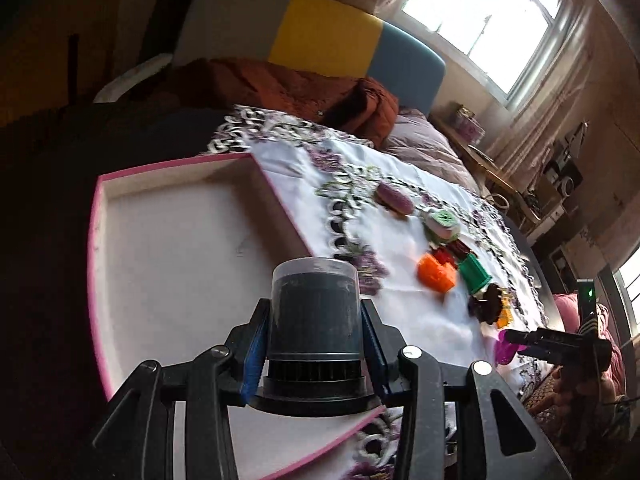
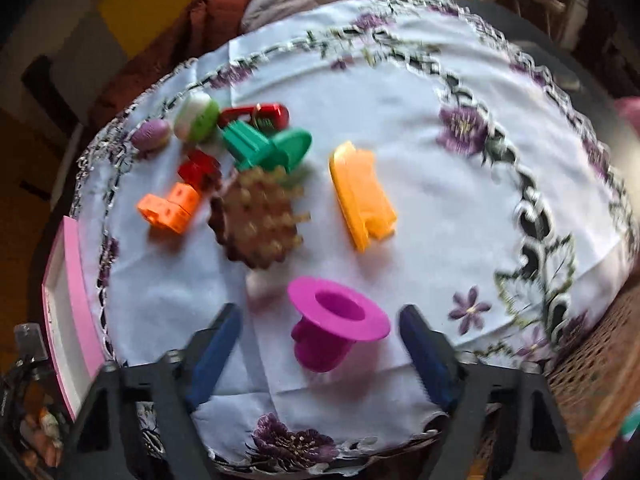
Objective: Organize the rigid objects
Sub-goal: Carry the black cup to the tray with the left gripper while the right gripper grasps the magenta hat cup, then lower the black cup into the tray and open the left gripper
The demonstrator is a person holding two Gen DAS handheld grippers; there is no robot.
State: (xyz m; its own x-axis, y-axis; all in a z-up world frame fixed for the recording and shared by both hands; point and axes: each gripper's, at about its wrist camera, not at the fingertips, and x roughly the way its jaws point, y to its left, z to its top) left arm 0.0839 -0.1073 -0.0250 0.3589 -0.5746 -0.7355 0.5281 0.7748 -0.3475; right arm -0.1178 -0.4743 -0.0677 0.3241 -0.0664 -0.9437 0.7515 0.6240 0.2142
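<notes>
My left gripper (image 1: pixel 315 316) is shut on a dark cylinder with a clear cap (image 1: pixel 315 312) and holds it above the pink-rimmed white tray (image 1: pixel 172 236). My right gripper (image 2: pixel 320 324) is open, with its fingers on either side of a magenta hat-shaped piece (image 2: pixel 334 330) that lies on the white floral tablecloth (image 2: pixel 420 184). Further on lie a yellow-orange piece (image 2: pixel 362 196), a brown spiky disc (image 2: pixel 258 216), an orange block (image 2: pixel 170 208), a green spool (image 2: pixel 268 148), red pieces (image 2: pixel 256 114), a green-white ball (image 2: pixel 197 117) and a purple oval (image 2: pixel 151 133).
The tray's pink edge (image 2: pixel 74 312) shows at the left of the right wrist view. A bed with an orange blanket (image 1: pixel 288 88) and a yellow and blue headboard (image 1: pixel 324 32) stands behind the table. The right gripper's handle (image 1: pixel 556 346) is at the right in the left wrist view.
</notes>
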